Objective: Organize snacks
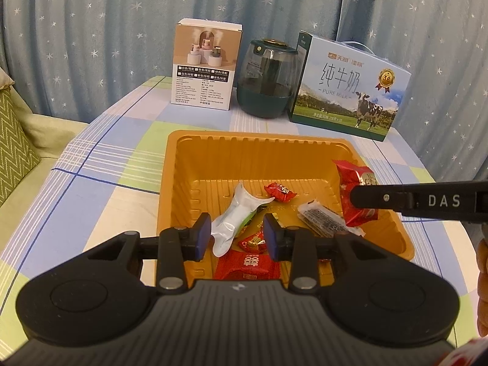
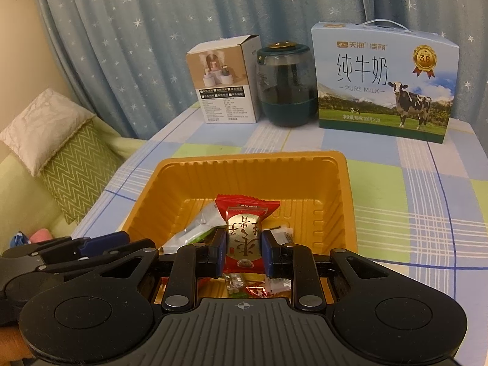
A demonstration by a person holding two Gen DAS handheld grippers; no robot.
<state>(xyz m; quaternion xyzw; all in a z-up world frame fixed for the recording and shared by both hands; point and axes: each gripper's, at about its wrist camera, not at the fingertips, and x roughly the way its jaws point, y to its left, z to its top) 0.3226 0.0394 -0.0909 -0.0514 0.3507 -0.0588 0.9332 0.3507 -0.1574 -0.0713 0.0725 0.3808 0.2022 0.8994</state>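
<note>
Here the right tool (image 2: 244,251) pinches a glossy red packet (image 2: 245,235) over the ribbed orange tray (image 2: 344,201); left tool (image 1: 237,236) parted, empty.

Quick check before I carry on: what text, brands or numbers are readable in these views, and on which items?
"纯牛奶", "PURE MILK", "3.6", "200克×10": milk carton.
"DAS": right hand-held gripper, along its finger.
"MADE IN CHINA", "中国制造": humidifier box; its remaining small print is too small to read.
Red snack packet, clamped in the right hand-held gripper: large gold characters, inverted, not legible.
Other wrappers in the orange tray: too blurred.
</note>
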